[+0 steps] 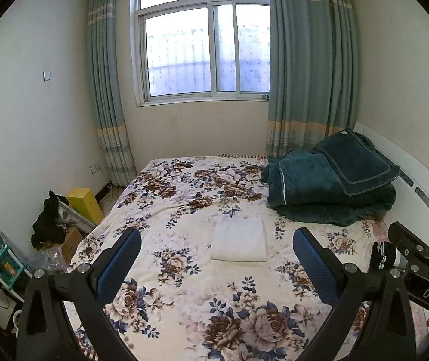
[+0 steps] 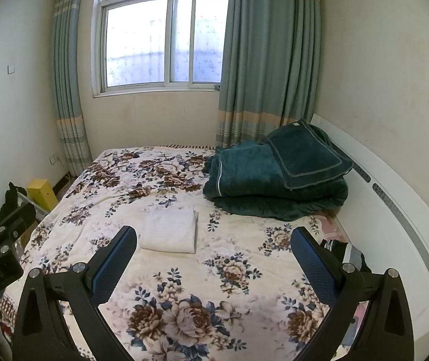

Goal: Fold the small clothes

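Both grippers held above the near end of the bed (image 1: 184,316), nothing in either; left gripper (image 1: 217,258) has its fingers (image 1: 118,261) wide apart and bare; right gripper (image 2: 214,255) the same, fingers (image 2: 313,264) spread with only floral bedspread between them; white folded cloth (image 1: 239,238) lies flat mid-bed, squared up, a clean rectangle with a rounded fold along its near edge; from the right wrist view it sits ahead and a bit left of centre (image 2: 169,228), well clear of the dark green blanket pile (image 2: 277,177) stacked near the headboard (image 2: 395,210); my read: that piece is done and you're between items, so the step in hand is fetching the next one; candidate is the small dark striped garment (image 2: 339,248) bunched at the right edge of the bed by the headboard, just beyond your right gripper's outer finger; can't tell what kind of garment it is, too crumpled and partly hidden; next move calls for swinging the right gripper out to it, pinching a single layer at an edge rather than the whole wad, then dragging it to open bedspread in front of the white cloth and spreading it flat with both grippers before any fold; watch that you don't nudge the finished cloth on the way; the plush bedspread looks grabby, so expect some drag.
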Demonstrator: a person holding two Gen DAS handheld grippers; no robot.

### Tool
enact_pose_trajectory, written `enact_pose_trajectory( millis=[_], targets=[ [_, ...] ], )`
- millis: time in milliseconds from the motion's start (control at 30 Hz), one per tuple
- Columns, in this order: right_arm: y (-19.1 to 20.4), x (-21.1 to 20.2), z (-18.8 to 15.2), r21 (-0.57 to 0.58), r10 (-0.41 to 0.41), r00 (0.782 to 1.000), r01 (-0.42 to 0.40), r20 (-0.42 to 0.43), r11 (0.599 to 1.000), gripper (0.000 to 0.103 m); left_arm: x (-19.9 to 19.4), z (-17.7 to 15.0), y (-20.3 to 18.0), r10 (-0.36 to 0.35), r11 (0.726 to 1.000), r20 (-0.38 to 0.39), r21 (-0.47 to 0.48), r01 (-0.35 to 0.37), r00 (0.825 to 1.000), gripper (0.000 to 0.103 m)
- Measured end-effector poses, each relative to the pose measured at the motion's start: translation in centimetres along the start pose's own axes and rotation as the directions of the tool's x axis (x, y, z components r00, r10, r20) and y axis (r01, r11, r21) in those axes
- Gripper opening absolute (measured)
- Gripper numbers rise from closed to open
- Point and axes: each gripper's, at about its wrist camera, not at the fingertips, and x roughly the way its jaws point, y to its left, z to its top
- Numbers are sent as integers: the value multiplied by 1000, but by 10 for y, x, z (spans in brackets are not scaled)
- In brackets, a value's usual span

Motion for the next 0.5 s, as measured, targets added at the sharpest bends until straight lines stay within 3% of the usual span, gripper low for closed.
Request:
enact_pose_trajectory(
  millis=[500],
  targets=[
    [2, -2, -4, 7, -5, 1000, 5, 1, 1000, 103, -1, 0, 2, 8, 1000, 4, 2, -8, 1000, 103]
  ],
)
